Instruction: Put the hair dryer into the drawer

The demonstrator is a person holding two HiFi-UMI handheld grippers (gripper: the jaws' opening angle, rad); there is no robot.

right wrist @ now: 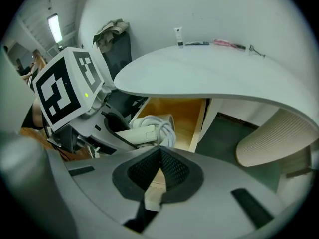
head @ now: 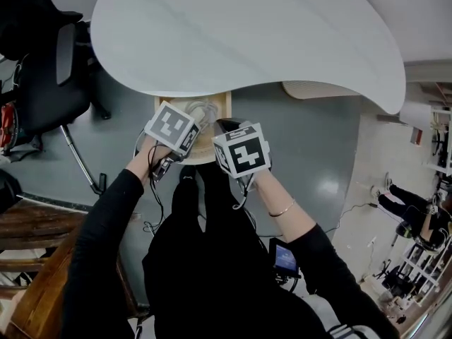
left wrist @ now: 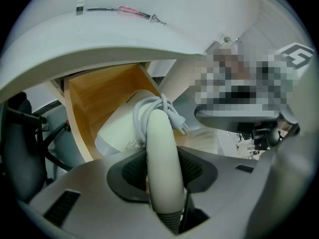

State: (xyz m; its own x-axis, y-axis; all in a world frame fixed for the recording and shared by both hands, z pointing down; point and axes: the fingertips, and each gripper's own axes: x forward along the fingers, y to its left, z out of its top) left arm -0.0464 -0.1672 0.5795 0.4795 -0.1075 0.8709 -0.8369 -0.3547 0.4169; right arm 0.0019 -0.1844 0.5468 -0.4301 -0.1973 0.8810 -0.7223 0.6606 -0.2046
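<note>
The white hair dryer [left wrist: 122,128] hangs over the open wooden drawer [left wrist: 99,88] under the white table's edge, with its cord [left wrist: 160,108] coiled round the neck. My left gripper [left wrist: 162,156] is shut on the dryer's cream handle [left wrist: 160,133], both dark pads pressed on its sides. The right gripper [right wrist: 160,152] is beside it to the right, its jaw tips touching and nothing caught between them. It looks at the dryer [right wrist: 149,131] and the drawer [right wrist: 182,111]. In the head view both marker cubes [head: 171,128] [head: 242,149] hover at the drawer's front [head: 224,104].
The white tabletop [head: 247,34] overhangs the drawer, with small items [right wrist: 207,44] at its far edge. A ribbed beige pedestal [right wrist: 271,138] stands right of the drawer. A black chair [head: 49,69] is at the left, wooden furniture [head: 28,260] at the lower left.
</note>
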